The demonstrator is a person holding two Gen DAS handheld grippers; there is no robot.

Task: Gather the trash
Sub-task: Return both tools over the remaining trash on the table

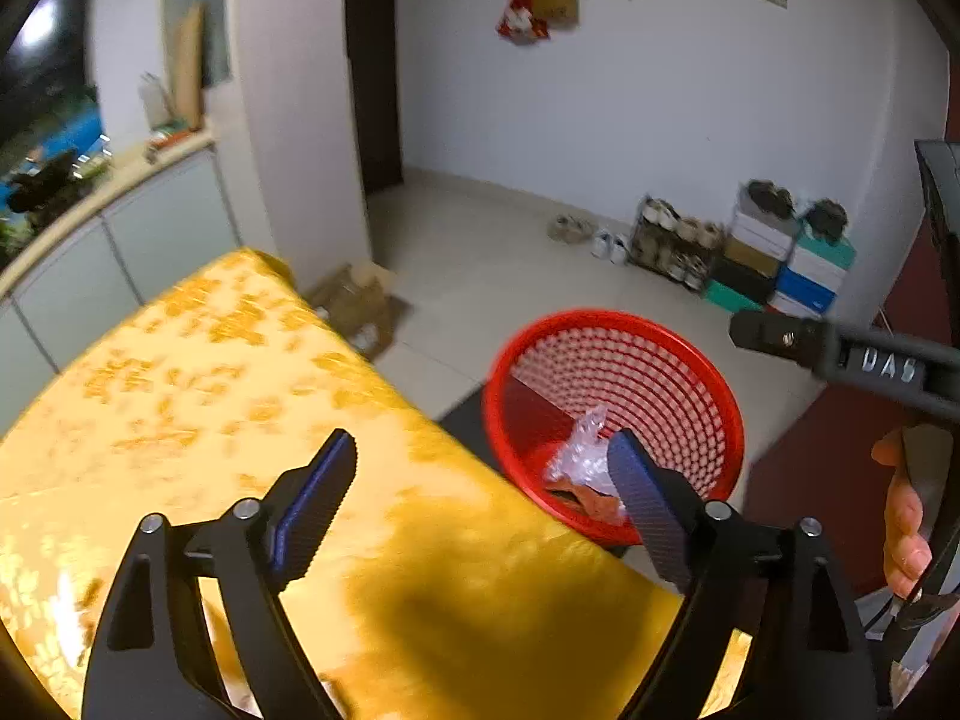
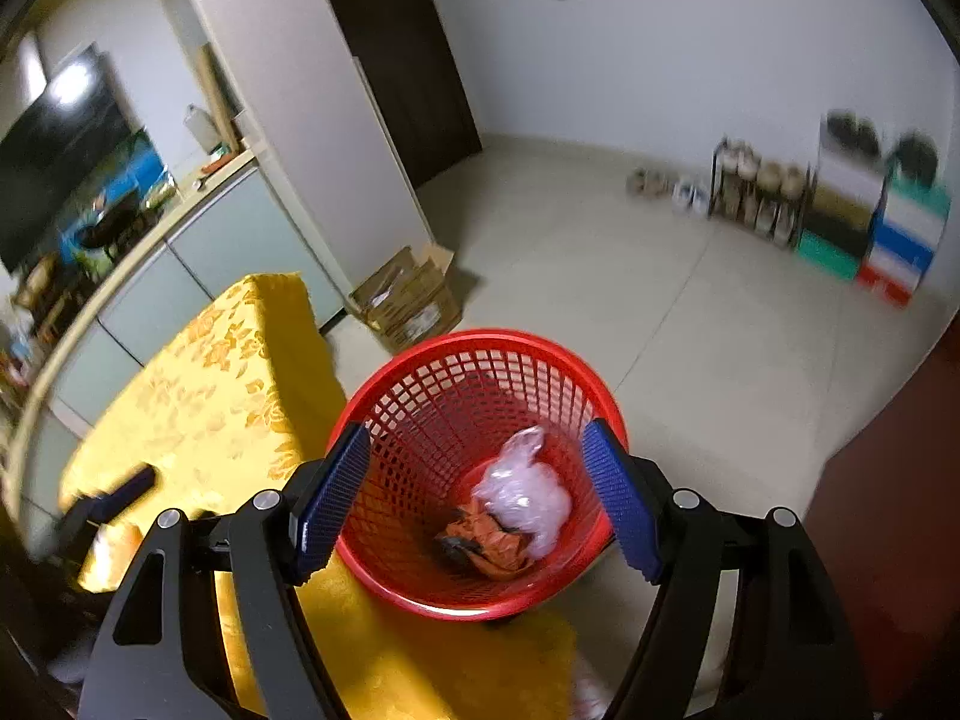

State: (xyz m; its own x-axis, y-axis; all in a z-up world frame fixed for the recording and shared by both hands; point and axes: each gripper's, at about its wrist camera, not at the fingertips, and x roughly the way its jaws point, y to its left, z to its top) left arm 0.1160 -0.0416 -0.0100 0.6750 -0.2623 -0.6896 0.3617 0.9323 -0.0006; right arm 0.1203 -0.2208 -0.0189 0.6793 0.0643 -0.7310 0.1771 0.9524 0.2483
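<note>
A red mesh waste basket (image 2: 480, 408) stands on the floor beside the table with the yellow flowered cloth (image 1: 198, 396). Inside it lie a crumpled clear plastic bag (image 2: 525, 495) and an orange-brown wrapper (image 2: 486, 546). My right gripper (image 2: 480, 498) is open and empty, held above the basket's mouth. My left gripper (image 1: 480, 504) is open and empty above the table's edge; the basket (image 1: 618, 372) and the bag (image 1: 579, 450) show beyond it. The right gripper's body (image 1: 852, 354) and the hand holding it show at the right of the left wrist view.
A cardboard box (image 2: 414, 294) sits on the tiled floor by the white pillar. A shoe rack (image 2: 762, 192) and stacked shoe boxes (image 2: 876, 228) line the far wall. A counter with cabinets (image 1: 120, 222) runs along the left. A dark object (image 2: 120, 495) lies on the tablecloth.
</note>
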